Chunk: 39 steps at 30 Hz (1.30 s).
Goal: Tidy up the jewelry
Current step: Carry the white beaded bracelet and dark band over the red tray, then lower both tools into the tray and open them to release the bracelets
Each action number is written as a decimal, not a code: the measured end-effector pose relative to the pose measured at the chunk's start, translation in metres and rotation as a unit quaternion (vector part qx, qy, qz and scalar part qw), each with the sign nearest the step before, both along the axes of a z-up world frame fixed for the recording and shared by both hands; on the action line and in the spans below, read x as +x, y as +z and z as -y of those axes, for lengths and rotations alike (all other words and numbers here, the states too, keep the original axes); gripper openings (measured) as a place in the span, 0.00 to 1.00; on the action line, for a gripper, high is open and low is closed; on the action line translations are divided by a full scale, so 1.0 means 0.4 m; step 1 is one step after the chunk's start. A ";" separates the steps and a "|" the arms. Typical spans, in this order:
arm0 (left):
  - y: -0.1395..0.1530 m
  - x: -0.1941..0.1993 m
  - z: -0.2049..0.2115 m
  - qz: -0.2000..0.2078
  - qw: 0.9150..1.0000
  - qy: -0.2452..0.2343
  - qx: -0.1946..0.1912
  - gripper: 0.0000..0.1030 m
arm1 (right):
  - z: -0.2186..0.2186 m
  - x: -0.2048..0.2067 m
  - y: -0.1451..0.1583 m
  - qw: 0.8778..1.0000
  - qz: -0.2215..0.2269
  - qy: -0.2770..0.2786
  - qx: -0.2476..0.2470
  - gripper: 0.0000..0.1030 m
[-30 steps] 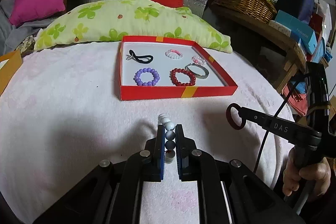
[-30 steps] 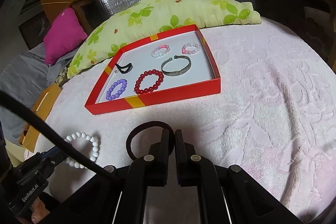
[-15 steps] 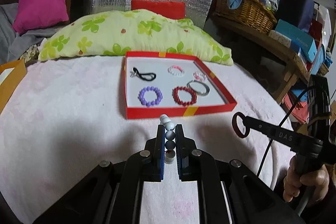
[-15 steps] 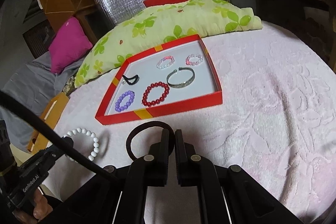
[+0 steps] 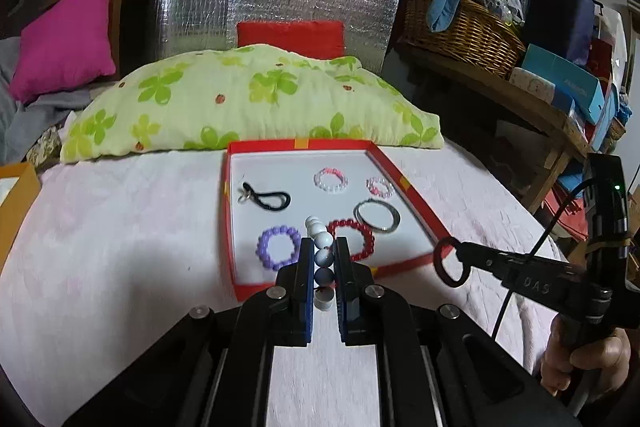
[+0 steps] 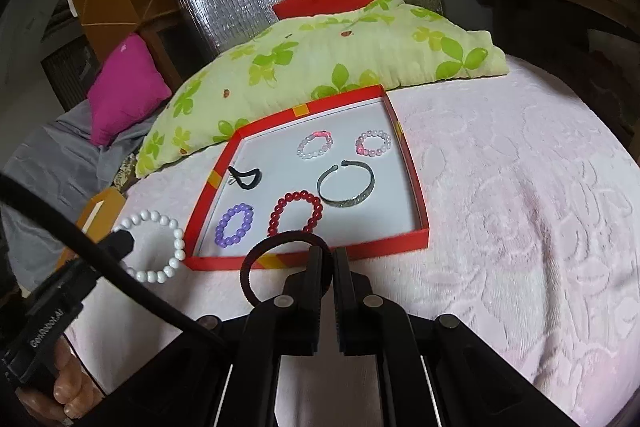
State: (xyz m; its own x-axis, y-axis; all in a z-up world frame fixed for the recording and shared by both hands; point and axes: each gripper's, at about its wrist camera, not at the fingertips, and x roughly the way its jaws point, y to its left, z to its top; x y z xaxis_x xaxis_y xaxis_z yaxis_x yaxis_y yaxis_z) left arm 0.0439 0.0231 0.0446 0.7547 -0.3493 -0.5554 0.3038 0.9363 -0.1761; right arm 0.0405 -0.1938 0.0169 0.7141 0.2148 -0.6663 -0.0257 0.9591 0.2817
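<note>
Our left gripper [image 5: 324, 259] pinches a white bead bracelet [image 6: 158, 247]; our right gripper [image 6: 325, 267], lettered "DAS", clamps a dark elastic hair tie [image 6: 280, 259]. Just ahead lies the red cardboard tray [image 6: 312, 255].

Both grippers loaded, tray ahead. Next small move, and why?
Probably carry the left gripper forward over the red tray before releasing: it is shut on the white bead bracelet, which hangs short of the tray's near wall.
</note>
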 end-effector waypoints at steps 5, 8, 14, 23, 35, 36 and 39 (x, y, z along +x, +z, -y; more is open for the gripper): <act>0.013 0.039 0.014 0.004 1.000 0.006 0.001 0.09 | -0.005 0.065 0.011 1.000 0.001 -0.001 -0.018 0.06; 0.022 0.064 0.023 0.007 1.000 0.011 0.008 0.09 | -0.009 0.104 0.018 1.000 0.001 0.001 -0.023 0.06; 0.028 0.125 0.041 0.010 0.999 0.023 0.025 0.09 | -0.024 0.180 0.030 0.999 0.001 0.006 -0.032 0.06; 0.019 0.223 0.066 0.010 0.998 0.031 0.049 0.10 | -0.046 0.286 0.040 0.999 0.006 0.017 -0.027 0.06; -0.026 0.345 0.087 -0.006 0.996 0.041 0.078 0.10 | -0.042 0.405 -0.011 0.999 -0.019 0.011 -0.035 0.06; -0.029 0.355 0.088 -0.007 0.996 0.042 0.080 0.10 | -0.042 0.410 -0.015 0.999 -0.021 0.011 -0.035 0.06; -0.041 0.377 0.088 -0.013 0.996 0.044 0.082 0.10 | -0.041 0.429 -0.029 0.999 -0.028 0.012 -0.036 0.06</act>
